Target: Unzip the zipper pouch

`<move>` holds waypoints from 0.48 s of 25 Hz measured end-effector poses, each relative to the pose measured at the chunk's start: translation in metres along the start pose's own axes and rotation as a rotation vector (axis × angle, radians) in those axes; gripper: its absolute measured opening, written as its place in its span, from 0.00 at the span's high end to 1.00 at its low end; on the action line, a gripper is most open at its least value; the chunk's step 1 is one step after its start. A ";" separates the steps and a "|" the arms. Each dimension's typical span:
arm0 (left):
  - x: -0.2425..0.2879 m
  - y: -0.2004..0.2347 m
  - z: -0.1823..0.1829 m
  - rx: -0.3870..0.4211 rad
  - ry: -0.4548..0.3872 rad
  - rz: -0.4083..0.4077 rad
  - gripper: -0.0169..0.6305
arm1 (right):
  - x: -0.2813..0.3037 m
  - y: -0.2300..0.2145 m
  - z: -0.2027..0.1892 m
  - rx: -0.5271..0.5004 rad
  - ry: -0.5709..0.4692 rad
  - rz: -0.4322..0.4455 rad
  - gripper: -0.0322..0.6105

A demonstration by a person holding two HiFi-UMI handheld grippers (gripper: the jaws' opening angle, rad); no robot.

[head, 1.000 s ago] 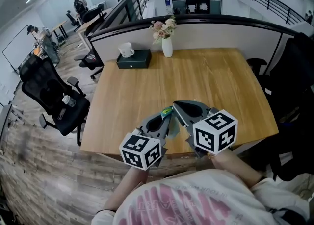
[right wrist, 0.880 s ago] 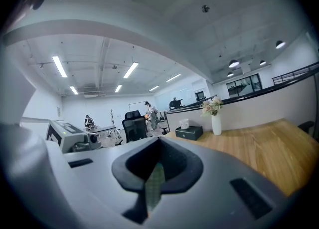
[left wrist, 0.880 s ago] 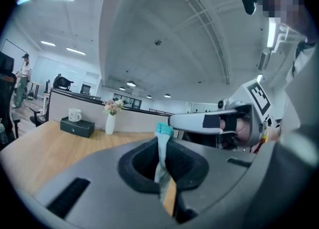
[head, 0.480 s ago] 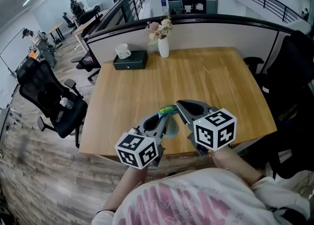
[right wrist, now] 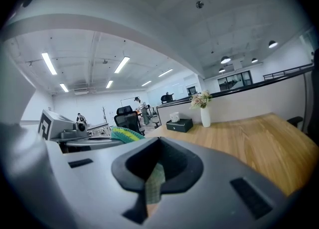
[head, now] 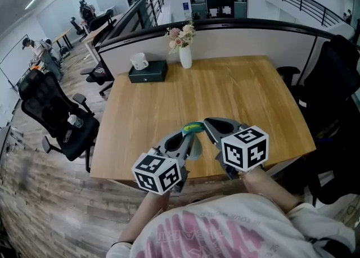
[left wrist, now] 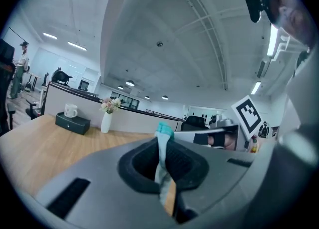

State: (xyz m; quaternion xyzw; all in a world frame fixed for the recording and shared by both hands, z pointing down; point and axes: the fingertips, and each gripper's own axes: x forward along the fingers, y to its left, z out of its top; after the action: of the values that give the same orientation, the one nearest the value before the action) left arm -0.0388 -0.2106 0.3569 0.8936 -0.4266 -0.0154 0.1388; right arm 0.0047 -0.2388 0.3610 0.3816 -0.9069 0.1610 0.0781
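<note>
The zipper pouch (head: 193, 127), green, yellow and teal, hangs in the air between my two grippers, above the near edge of the wooden table (head: 236, 91). My left gripper (head: 188, 134) is shut on one end of it. In the left gripper view a pale strip with a teal tip (left wrist: 164, 131) sticks up out of the closed left gripper (left wrist: 162, 148). My right gripper (head: 207, 125) is shut on the other end. The right gripper view shows checked green fabric (right wrist: 155, 182) pinched in the right gripper (right wrist: 154, 169), and the pouch's knitted green edge (right wrist: 127, 134) to its left.
At the table's far edge stand a white vase of flowers (head: 184, 54) and a black box (head: 147, 72) with a white mug (head: 138, 60) on it. A black office chair (head: 56, 111) is to the left of the table, and dark chairs (head: 336, 82) to the right.
Both grippers stay shut on the pouch in nearly the same place. The head view has drifted slightly.
</note>
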 end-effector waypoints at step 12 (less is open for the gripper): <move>-0.001 -0.005 -0.005 -0.033 -0.001 -0.013 0.96 | -0.012 -0.021 -0.014 -0.004 0.023 -0.071 0.95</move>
State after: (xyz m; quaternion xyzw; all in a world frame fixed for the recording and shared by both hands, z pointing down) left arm -0.0348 -0.2053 0.3597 0.8939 -0.4206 -0.0239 0.1531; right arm 0.0281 -0.2394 0.3757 0.4113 -0.8921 0.1610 0.0951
